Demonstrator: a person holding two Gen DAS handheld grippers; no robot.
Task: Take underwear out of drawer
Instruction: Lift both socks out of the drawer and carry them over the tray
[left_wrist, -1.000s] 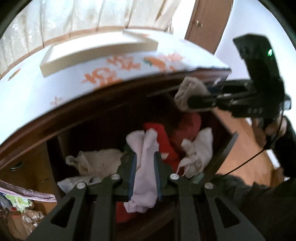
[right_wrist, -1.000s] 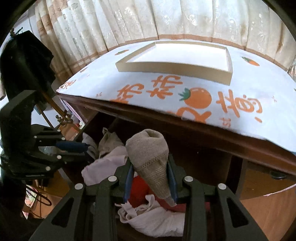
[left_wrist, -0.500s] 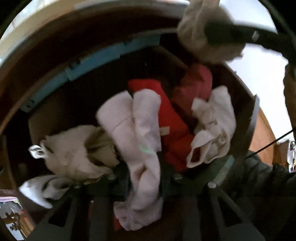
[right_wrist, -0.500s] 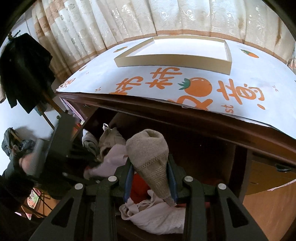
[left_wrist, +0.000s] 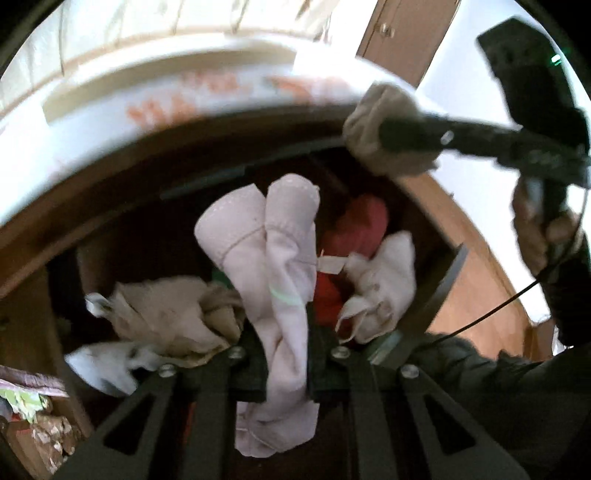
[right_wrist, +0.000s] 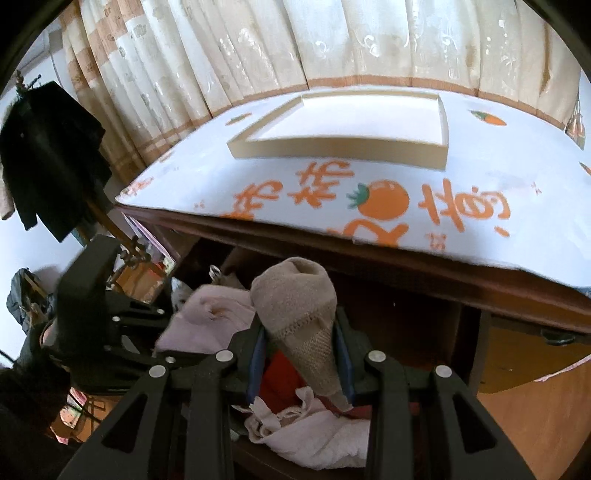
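Observation:
My left gripper (left_wrist: 286, 347) is shut on pale pink underwear (left_wrist: 273, 258), held above the open wooden drawer (left_wrist: 443, 288). The drawer holds red (left_wrist: 354, 229), beige (left_wrist: 170, 314) and white (left_wrist: 384, 280) garments. My right gripper (right_wrist: 301, 354) is shut on tan knit underwear (right_wrist: 299, 306), raised over the drawer near the desk edge. The right gripper with the tan piece (left_wrist: 384, 122) also shows at upper right in the left wrist view. The left gripper with the pink piece (right_wrist: 210, 321) shows at left in the right wrist view.
A desk top with a white orange-print cloth (right_wrist: 369, 192) lies above the drawer, with a shallow cream tray (right_wrist: 347, 129) on it. Curtains (right_wrist: 295, 40) hang behind. A dark coat (right_wrist: 48, 155) hangs at left. A wooden door (left_wrist: 402, 33) stands far right.
The left gripper dipped toward the drawer, then rose and tilted back with the pink underwear. The right gripper rose a little with the tan piece.

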